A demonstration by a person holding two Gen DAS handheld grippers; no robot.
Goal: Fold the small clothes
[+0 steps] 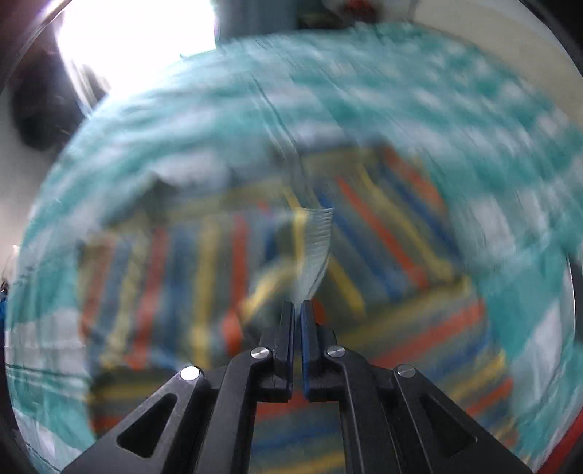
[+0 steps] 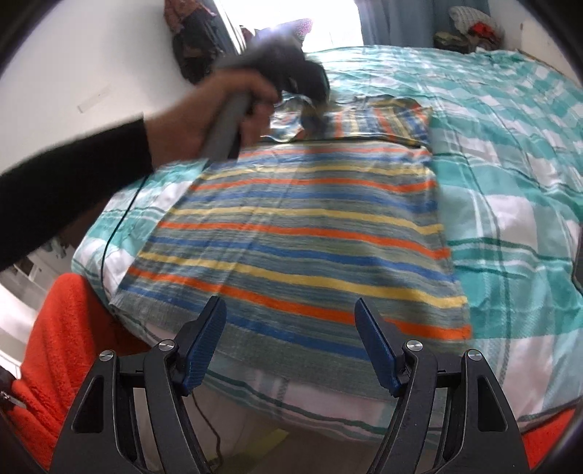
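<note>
A striped shirt (image 2: 298,233) in orange, blue, yellow and grey lies flat on the bed, its far part folded over (image 2: 382,120). My left gripper (image 1: 297,304) is shut on a pale ribbed cuff (image 1: 317,248) of the shirt and holds it above the blurred stripes (image 1: 382,233). In the right wrist view the left gripper (image 2: 313,109) is at the shirt's far left corner, held by a hand. My right gripper (image 2: 291,310) is open and empty above the shirt's near hem.
The bed has a teal and white checked cover (image 2: 510,182). A white wall (image 2: 91,73) runs along the left. An orange fleece (image 2: 65,328) is at the near left. Piled items (image 2: 470,29) sit beyond the bed's far end.
</note>
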